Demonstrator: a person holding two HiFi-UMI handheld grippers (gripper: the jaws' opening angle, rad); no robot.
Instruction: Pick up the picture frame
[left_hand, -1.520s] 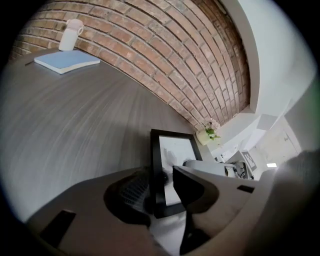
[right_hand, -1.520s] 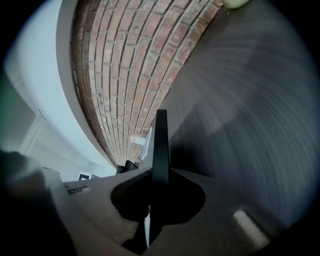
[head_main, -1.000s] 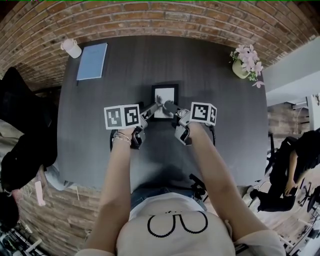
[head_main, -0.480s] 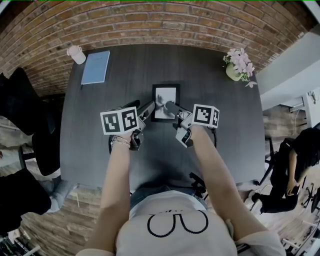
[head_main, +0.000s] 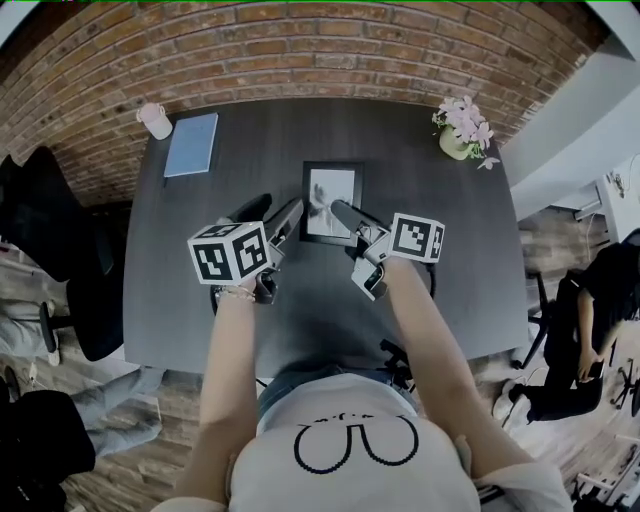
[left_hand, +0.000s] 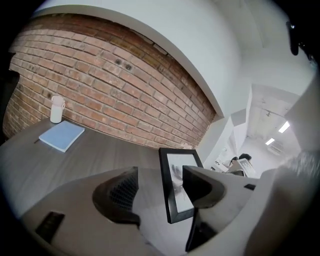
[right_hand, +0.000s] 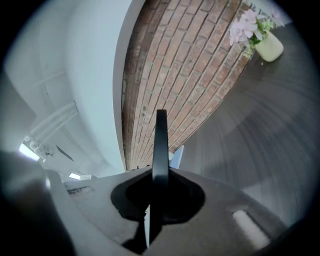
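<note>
Frame (head_main: 331, 190) over middle of desk (head_main: 460, 240), seemingly held clear of top, though head view leaves gap hard to judge; right gripper (right_hand: 159, 192) clamped on frame's near-right edge, border seen edge-on between closed jaws; left gripper (left_hand: 159, 195) jaws apart, frame's lower corner standing between them, daylight at left jaw, no squeeze. Frame likely light, stiff; glazed front slick, breakable; best taken by black border at opposite edges, not glass; one-sided pinch invites swing.
</note>
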